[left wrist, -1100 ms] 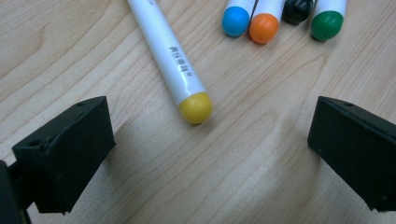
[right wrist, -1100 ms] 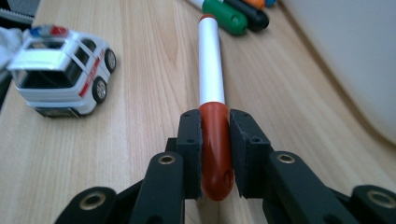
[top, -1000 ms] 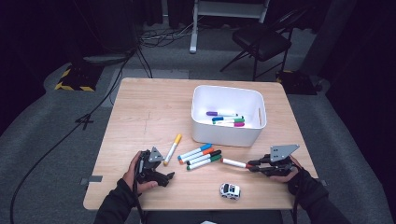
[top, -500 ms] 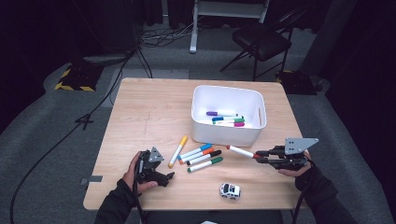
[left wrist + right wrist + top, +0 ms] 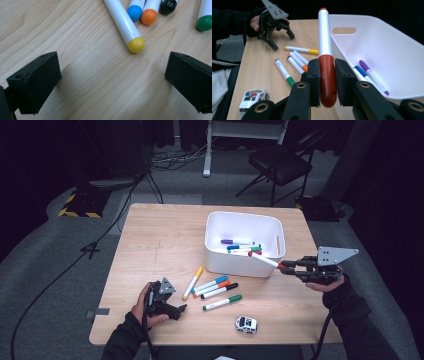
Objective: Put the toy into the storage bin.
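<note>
Right gripper (image 5: 327,75) clamps red marker (image 5: 325,50) over white bin (image 5: 243,227) rim; left gripper (image 5: 112,77) rests on table (image 5: 160,235), jaws wide, empty.

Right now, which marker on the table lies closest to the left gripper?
The yellow-capped marker: its cap end lies just ahead of the left gripper, while the blue, orange, black and green ones sit farther off.
</note>
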Demonstrator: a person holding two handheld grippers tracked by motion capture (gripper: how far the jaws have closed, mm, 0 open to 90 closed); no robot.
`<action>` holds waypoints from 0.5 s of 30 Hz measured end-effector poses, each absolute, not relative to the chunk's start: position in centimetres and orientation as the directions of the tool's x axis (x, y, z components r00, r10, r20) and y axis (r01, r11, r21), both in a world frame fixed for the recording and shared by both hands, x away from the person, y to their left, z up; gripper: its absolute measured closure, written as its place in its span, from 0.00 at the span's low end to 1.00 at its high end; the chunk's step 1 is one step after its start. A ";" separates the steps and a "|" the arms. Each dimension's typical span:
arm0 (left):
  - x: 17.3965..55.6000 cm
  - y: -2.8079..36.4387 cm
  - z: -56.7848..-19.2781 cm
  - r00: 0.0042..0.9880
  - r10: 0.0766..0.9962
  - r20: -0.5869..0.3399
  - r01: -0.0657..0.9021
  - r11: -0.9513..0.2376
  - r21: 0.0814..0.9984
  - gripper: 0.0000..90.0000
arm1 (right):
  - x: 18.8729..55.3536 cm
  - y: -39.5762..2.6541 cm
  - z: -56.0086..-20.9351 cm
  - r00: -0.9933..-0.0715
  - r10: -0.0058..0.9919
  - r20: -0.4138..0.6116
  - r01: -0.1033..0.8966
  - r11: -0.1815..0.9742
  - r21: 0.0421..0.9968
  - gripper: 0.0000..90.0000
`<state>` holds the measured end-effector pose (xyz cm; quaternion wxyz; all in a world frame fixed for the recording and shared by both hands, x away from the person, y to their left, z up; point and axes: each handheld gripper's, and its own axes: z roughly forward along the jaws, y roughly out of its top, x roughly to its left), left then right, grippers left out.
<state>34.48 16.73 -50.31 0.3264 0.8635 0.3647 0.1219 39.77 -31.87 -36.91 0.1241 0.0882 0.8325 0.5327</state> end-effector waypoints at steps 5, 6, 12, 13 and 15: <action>34.5 16.7 -50.3 0.704 0.709 -0.024 0.549 -0.522 0.653 0.01 | 40.9 -31.5 -35.3 -0.947 0.291 -0.133 -0.001 0.413 0.911 0.83; 34.5 16.7 -50.3 0.705 0.709 -0.025 0.548 -0.521 0.654 0.01 | 41.1 -31.4 -35.1 -0.946 0.296 -0.133 0.001 0.411 0.912 0.83; 34.5 16.7 -50.3 0.704 0.710 -0.027 0.550 -0.521 0.653 0.01 | 42.3 -30.9 -33.9 -0.940 0.306 -0.149 -0.011 0.409 0.912 0.84; 34.5 16.7 -50.3 0.704 0.710 -0.026 0.549 -0.521 0.653 0.01 | 42.6 -30.8 -33.7 -0.939 0.310 -0.151 -0.010 0.413 0.911 0.83; 34.5 16.7 -50.3 0.704 0.710 -0.025 0.549 -0.521 0.654 0.01 | 43.2 -30.6 -33.5 -0.935 0.320 -0.151 -0.005 0.417 0.909 0.83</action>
